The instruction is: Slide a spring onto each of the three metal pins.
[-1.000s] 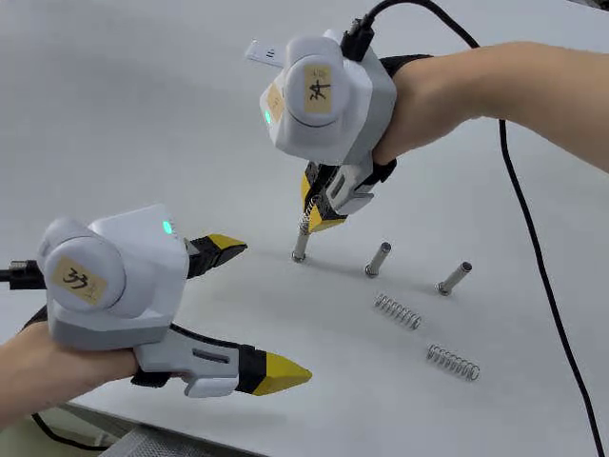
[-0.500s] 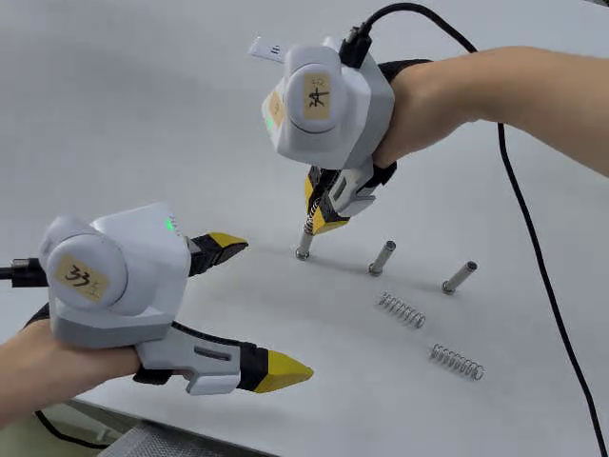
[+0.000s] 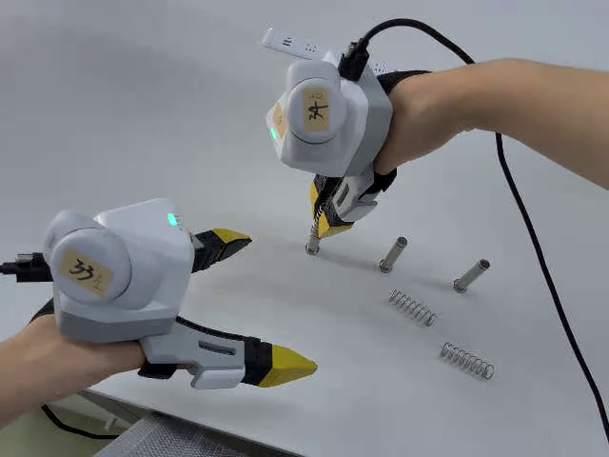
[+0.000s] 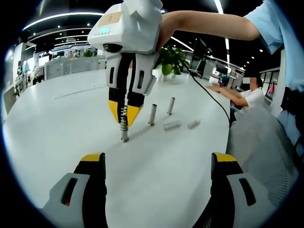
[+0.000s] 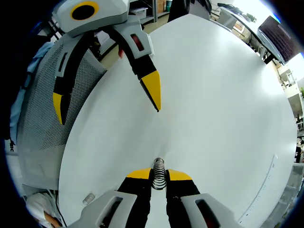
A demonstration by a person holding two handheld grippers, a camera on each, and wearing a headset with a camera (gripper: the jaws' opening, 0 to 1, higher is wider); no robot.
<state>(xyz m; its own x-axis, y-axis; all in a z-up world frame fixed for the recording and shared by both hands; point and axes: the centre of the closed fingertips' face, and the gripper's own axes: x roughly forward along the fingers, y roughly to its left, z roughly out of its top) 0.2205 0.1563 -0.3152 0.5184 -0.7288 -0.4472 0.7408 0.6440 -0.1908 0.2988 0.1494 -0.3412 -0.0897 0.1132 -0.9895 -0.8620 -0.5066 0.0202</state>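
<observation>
A person stands at a white table (image 3: 143,114) with a grabber tool in each hand. The right gripper (image 3: 319,228) points down, and its two yellow tips pinch a little spring (image 3: 315,231) between them. The spring stands up straight on top of the first pin (image 4: 124,137), the one nearest the left gripper. The bare bottom of that pin shows under the spring, and I cannot tell how much of the pin is inside it. The left gripper (image 3: 282,300) hangs low over the near side of the table with its jaws wide apart and nothing in them. It points at the first pin from a little way off. The second pin (image 3: 393,254) and the third pin (image 3: 472,275) stand in a row past the first, both bare. Two loose springs (image 3: 412,307) lie flat on the table near those pins. A black cable (image 3: 533,257) runs from the right gripper down across the table.
</observation>
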